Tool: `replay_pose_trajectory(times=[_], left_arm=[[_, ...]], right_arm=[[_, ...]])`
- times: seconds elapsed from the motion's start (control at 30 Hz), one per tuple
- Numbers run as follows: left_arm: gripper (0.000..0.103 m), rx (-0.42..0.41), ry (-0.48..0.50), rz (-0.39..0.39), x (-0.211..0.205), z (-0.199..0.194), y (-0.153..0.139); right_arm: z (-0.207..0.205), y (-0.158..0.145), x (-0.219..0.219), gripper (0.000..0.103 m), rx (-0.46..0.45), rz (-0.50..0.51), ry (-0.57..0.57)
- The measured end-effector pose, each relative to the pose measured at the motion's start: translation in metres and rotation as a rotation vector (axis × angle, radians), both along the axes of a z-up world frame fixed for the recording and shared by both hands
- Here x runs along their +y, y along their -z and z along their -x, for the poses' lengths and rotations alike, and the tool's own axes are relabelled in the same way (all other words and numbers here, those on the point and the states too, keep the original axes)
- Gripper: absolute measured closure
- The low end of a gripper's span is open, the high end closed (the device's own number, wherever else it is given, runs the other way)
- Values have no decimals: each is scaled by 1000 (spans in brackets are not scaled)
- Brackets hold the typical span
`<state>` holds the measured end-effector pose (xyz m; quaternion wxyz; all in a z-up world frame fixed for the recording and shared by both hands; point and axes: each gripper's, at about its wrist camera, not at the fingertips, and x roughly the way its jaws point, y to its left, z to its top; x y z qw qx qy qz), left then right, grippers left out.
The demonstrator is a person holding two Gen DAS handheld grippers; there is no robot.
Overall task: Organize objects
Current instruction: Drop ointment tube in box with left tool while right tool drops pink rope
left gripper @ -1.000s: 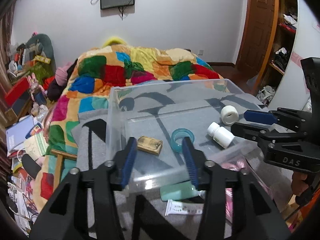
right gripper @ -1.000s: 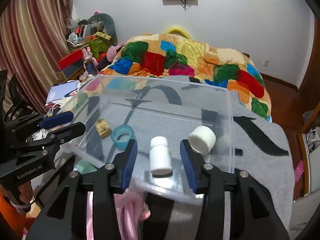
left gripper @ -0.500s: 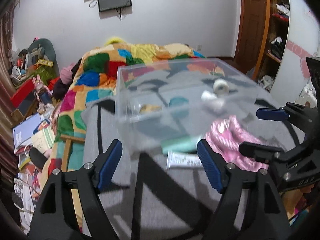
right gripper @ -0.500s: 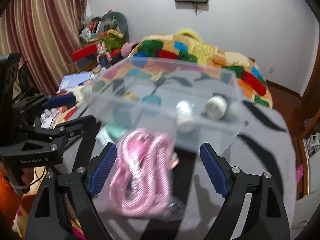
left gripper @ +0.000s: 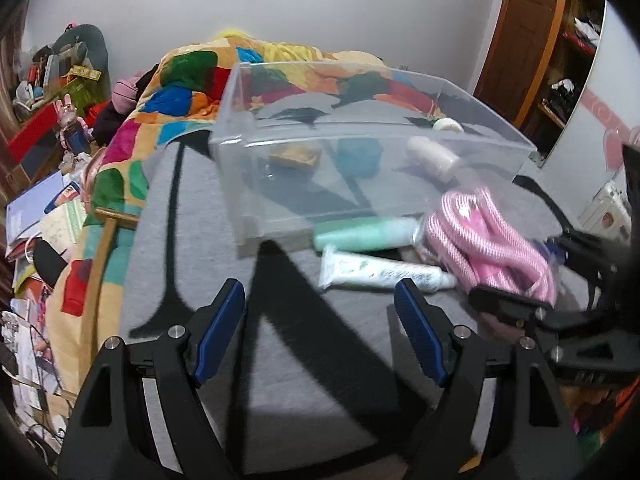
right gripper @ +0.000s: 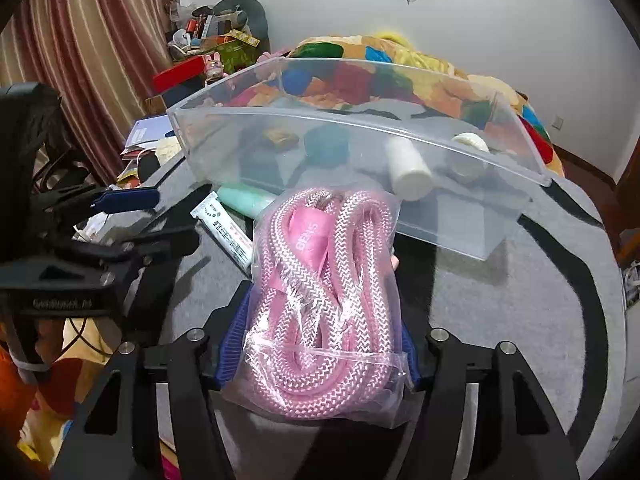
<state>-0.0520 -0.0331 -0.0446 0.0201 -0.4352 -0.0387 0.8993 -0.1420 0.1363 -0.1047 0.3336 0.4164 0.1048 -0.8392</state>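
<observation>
A clear plastic bin [left gripper: 500,136] [right gripper: 460,216] sits on the grey blanket; inside are a brown box [left gripper: 295,156], a teal tape ring [right gripper: 326,145], a white bottle [right gripper: 408,168] and a white roll [right gripper: 470,142]. In front of it lie a mint-green tube [left gripper: 362,233], a white tube [left gripper: 384,274] and a bagged pink rope [right gripper: 328,304] [left gripper: 492,246]. My right gripper [right gripper: 316,350] has its blue pads against both sides of the rope bag. My left gripper [left gripper: 320,338] is wide open and empty over the blanket, just short of the white tube.
The bed carries a colourful patchwork quilt [left gripper: 188,96]. Books and clutter [left gripper: 36,216] lie on the floor at the left. A wooden door and shelves [left gripper: 560,40] stand at the right. Striped curtains [right gripper: 80,40] hang at the left in the right wrist view.
Both grippers pulled back from over the bin and opened wide. The right gripper then closed in around the bagged pink rope. The left gripper stays open.
</observation>
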Motion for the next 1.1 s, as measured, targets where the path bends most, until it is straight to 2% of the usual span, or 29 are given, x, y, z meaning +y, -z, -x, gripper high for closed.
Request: replay_pose_trajectory(times=[0.17, 0.3, 0.47, 0.63, 0.77, 0.8, 0.9, 0.97, 1.1], left_arm=[[18, -10, -25, -64, 14, 17, 1], [18, -5, -26, -5, 28, 23, 5], [18, 10, -6, 68, 25, 6, 4], [19, -6, 1, 91, 10, -9, -2], [19, -15, -3, 61, 7, -9, -1], [20, -19, -4, 48, 8, -6, 0], [33, -33, 1, 3, 12, 0, 6], [38, -21, -10, 10, 15, 3, 9], [65, 9, -15, 45, 17, 0, 10]], right_arm=[[-4, -6, 18, 53, 0, 46, 37], [-2, -14, 35, 55, 5, 83, 66], [0, -23, 48, 55, 29, 118, 89], [1, -29, 53, 55, 38, 143, 99], [1, -32, 53, 55, 46, 152, 104], [1, -33, 53, 55, 48, 154, 107], [3, -38, 53, 55, 58, 170, 118], [3, -43, 53, 55, 73, 177, 126], [6, -52, 56, 55, 98, 200, 140]])
